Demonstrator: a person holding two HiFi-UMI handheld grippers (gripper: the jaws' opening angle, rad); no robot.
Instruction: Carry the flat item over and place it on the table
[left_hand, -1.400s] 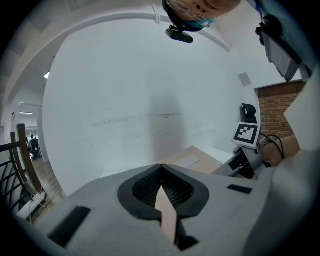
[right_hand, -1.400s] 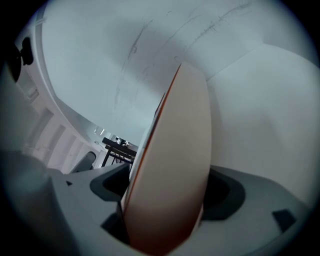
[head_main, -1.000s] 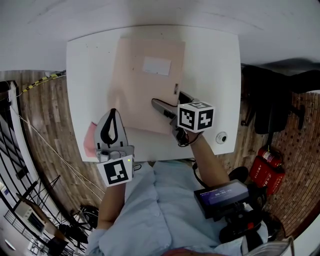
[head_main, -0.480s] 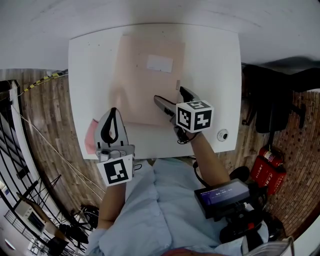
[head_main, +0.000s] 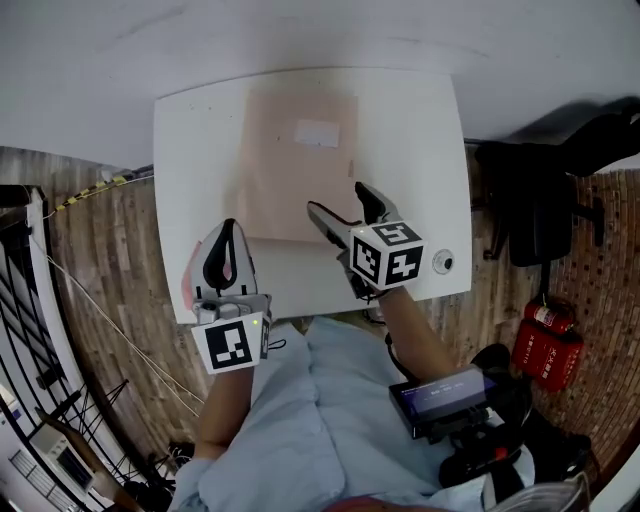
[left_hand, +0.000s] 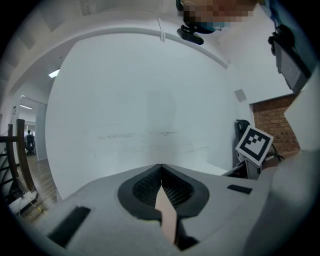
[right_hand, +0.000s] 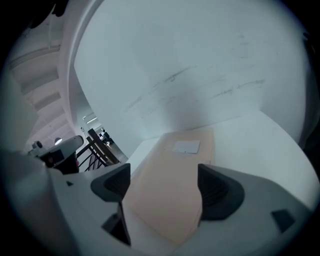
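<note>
Envelope (head_main: 295, 170) flat on table (head_main: 410, 150), upper centre. Right gripper (head_main: 336, 197): jaws apart, just narrowing, empty; withdraw straight up. Left gripper (head_main: 224, 228): clamped on pink sheet (left_hand: 167, 219).

I've got soft, even overhead light on the white table (head_main: 420, 150), hardly a shadow and no glare. Both gripper views bow hard at the edges and fall to black corners, with the close foreground gone soft. The right one's dimmer and bluish.
</note>
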